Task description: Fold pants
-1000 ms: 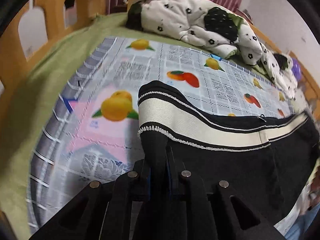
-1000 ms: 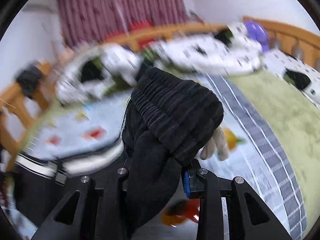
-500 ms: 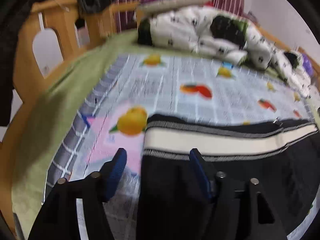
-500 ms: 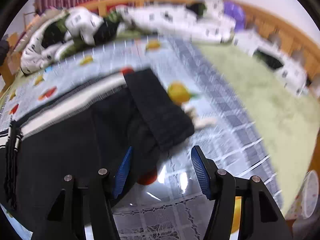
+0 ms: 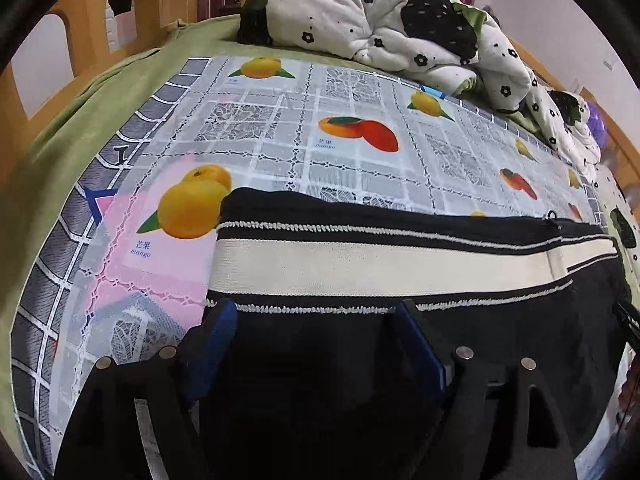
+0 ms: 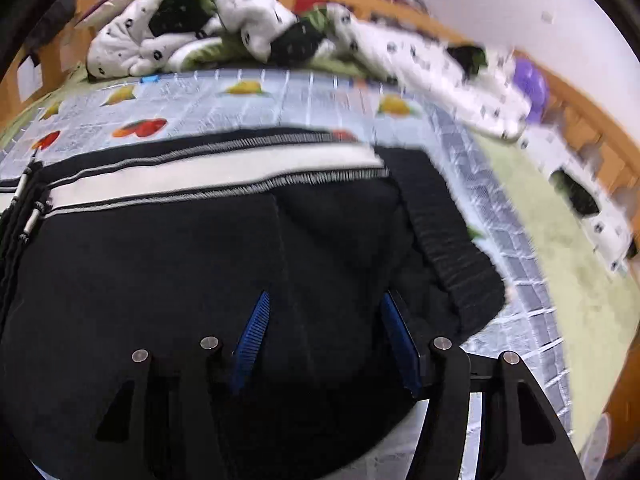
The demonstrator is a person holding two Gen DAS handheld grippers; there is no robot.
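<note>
Black pants (image 5: pixel 500 344) with a cream side stripe (image 5: pixel 380 266) lie flat on a fruit-printed mat (image 5: pixel 280 140), folded over lengthwise. My left gripper (image 5: pixel 312 316) hovers over the left end of the pants, its jaws opening, blue pads apart, nothing pinched. In the right wrist view the pants (image 6: pixel 160 272) fill the foreground, with the ribbed waistband (image 6: pixel 452 248) at their right end. My right gripper (image 6: pixel 324 300) stands open over the black cloth just left of the waistband. Its pads do not press on the fabric.
A crumpled white quilt with black flowers (image 5: pixel 380 20) lies at the far edge of the mat. A green sheet (image 5: pixel 80 120) surrounds the mat, inside a wooden bed rail (image 5: pixel 52 32). A purple object (image 6: pixel 532 84) sits at the far right.
Both grippers let go of the pants and opened. The cloth they held up now lies flat on the mat, and both hands have sunk closer to it.
</note>
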